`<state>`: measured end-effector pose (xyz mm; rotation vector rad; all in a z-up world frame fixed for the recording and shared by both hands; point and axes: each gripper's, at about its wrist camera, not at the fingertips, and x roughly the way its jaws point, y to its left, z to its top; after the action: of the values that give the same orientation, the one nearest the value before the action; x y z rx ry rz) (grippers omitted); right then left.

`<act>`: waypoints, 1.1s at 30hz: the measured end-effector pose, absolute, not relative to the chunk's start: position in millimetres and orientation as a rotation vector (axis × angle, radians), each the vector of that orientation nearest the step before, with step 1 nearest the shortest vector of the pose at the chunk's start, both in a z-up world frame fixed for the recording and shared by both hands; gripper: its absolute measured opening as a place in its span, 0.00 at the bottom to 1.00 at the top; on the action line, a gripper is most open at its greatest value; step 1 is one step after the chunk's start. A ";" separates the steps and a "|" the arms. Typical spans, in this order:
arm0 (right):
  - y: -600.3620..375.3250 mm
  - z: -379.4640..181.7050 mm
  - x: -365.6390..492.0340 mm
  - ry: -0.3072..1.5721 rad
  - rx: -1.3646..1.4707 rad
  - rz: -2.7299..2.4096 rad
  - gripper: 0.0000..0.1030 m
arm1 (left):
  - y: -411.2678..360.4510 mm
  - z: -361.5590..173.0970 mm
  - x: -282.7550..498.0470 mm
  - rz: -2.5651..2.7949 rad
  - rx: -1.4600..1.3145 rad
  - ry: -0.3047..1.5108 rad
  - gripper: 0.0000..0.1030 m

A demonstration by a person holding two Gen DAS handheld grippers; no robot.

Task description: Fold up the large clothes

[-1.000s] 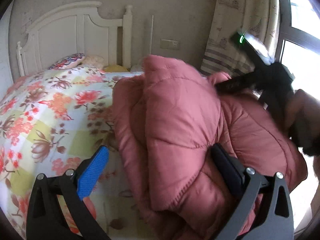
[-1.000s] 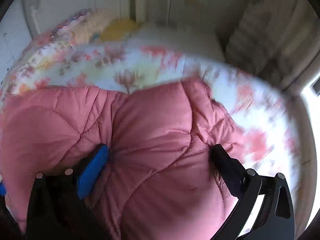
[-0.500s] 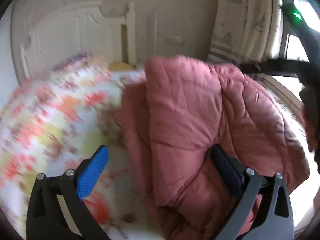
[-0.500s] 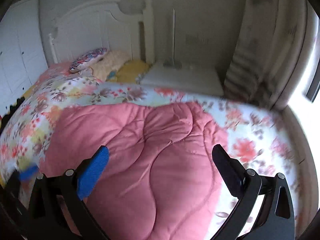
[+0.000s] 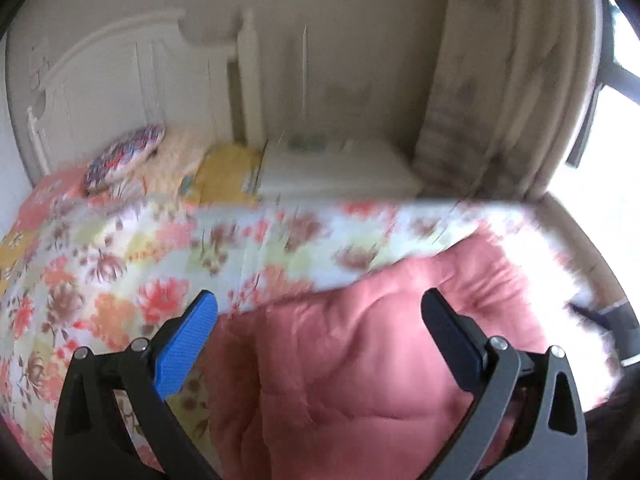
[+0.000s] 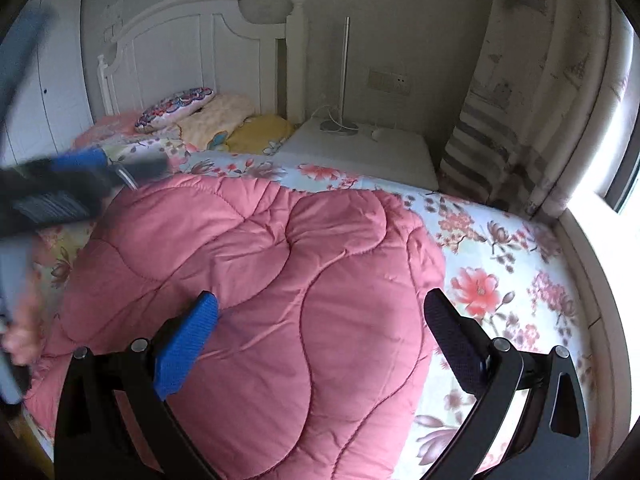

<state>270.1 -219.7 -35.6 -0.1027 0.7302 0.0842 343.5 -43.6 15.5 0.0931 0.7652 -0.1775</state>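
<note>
jaws apart above folded jacket (image 6: 280, 280)

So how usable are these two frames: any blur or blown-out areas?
Left wrist view: heavy motion blur over the bedspread, headboard and curtain; window side blown out white. Right wrist view: mostly sharp, the pink jacket clear, but the left gripper is smeared and the window edge glares.

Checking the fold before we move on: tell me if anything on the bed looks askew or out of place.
Nothing is damaged or spilled. The pink quilted coat lies in a puffy, rounded bundle on the floral bedspread, its edges uneven rather than square. Both the left gripper and the right gripper have open jaws and hold nothing.
</note>
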 end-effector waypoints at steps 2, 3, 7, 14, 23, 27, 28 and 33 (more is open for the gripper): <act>-217.5 -51.4 280.2 0.786 -0.116 0.104 0.96 | -37.5 -37.5 359.9 -0.168 0.077 0.838 0.98; -215.5 -67.0 287.9 0.828 -0.109 0.134 0.96 | -22.1 -56.4 366.1 -0.202 -0.019 0.859 0.98; -213.0 -86.8 294.8 0.828 -0.087 0.148 0.96 | 4.3 -63.3 371.6 -0.244 -0.117 0.877 0.98; -205.6 -87.9 291.7 0.823 -0.088 0.146 0.96 | -7.6 -57.7 365.7 -0.196 -0.009 0.826 0.98; -216.6 -88.3 292.8 0.818 -0.083 0.150 0.96 | -9.9 -55.9 366.7 -0.191 0.008 0.839 0.98; -219.8 -68.8 284.3 0.861 -0.094 0.120 0.96 | -9.5 -36.8 362.0 -0.178 0.047 0.880 0.98; -219.9 -61.2 277.4 0.857 -0.088 0.111 0.96 | -8.6 -29.0 356.3 -0.163 0.054 0.867 0.98; -229.2 -18.9 195.9 0.679 -0.034 0.158 0.96 | 10.2 21.6 284.2 -0.126 0.008 0.688 0.98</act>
<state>195.9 -229.2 -18.9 -0.0339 0.6786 0.1577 284.2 10.2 21.6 0.0077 0.6882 -0.1264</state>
